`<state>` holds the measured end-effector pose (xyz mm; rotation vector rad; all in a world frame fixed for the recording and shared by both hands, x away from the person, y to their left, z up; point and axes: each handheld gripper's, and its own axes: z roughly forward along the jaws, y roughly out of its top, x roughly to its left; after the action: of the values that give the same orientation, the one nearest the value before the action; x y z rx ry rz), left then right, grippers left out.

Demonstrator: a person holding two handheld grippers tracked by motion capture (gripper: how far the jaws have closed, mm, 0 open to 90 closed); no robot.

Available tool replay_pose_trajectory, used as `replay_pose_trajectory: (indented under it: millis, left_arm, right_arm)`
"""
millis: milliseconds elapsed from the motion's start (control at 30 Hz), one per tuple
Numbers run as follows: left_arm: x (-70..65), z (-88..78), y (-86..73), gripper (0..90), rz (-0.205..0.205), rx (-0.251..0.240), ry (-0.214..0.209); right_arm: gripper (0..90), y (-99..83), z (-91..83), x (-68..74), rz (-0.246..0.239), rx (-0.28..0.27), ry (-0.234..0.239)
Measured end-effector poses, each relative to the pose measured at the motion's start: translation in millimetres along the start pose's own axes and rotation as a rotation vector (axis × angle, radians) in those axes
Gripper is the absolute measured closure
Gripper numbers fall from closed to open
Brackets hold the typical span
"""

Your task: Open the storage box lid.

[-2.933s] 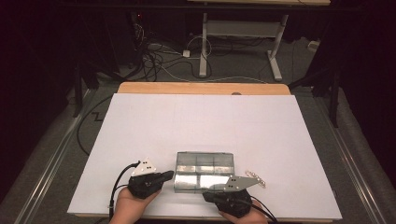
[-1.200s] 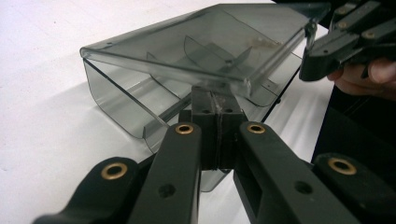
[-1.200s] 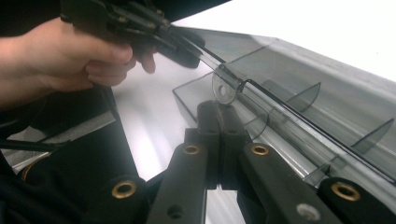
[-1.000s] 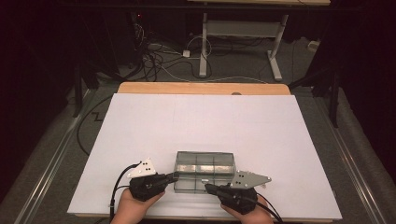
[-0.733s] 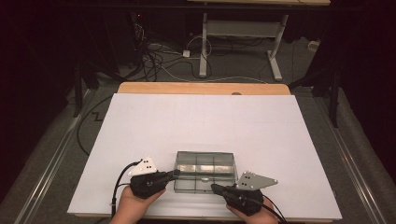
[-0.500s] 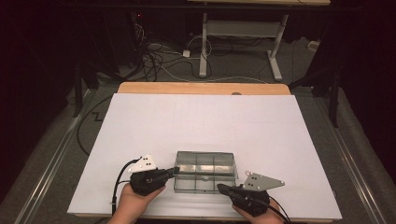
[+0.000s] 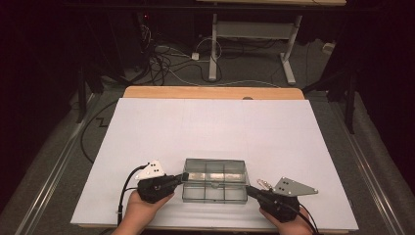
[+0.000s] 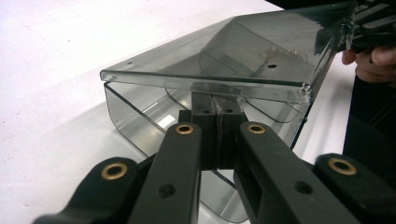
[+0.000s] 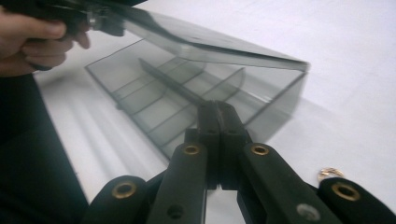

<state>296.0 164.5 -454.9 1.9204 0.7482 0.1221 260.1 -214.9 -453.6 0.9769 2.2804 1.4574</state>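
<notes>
A clear plastic compartment box (image 7: 214, 180) lies near the table's front edge. Its lid (image 8: 261, 56) is tilted up on the left side. My left gripper (image 7: 180, 178) is shut, and its tips (image 8: 217, 109) sit just under the raised lid's rim at the box's left end. The lid seems to rest on them. My right gripper (image 7: 249, 190) is also shut with nothing between its jaws. It points at the box's right front corner, and in the right gripper view its tips (image 9: 218, 112) stand just in front of the box wall (image 9: 275, 100). The dividers inside look bare.
The white table top (image 7: 210, 127) stretches far back to a wooden strip (image 7: 210, 92). A small metal ring (image 9: 328, 173) lies on the table beside my right gripper. Cables and a desk frame (image 7: 249, 29) are on the dark floor beyond.
My right gripper has slid to the right along the box's front, out to its right corner. The left gripper and the raised lid have kept still.
</notes>
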Motion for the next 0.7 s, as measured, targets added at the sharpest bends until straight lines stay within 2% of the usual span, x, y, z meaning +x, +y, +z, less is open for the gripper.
replay_pose_trajectory:
  millis: [100,300,433,700]
  left_arm:
    - [0.8,0.5,0.4,87.0,-0.001,-0.004,-0.006]
    - [0.0,3.7,-0.2,87.0,0.008,0.0,-0.015]
    - [-0.3,4.9,-1.0,87.0,0.012,0.004,-0.018]
    - [-0.3,5.6,-0.6,87.0,0.013,0.002,-0.009]
  right_arm:
    - [90.0,-0.7,-3.6,-6.8,0.007,-0.007,-0.032]
    - [90.0,-0.7,-4.5,-12.5,0.02,-0.013,-0.064]
    - [90.0,-0.4,-4.6,-16.7,0.032,-0.014,-0.114]
    - [90.0,-0.1,-1.8,-24.8,0.052,-0.022,-0.149]
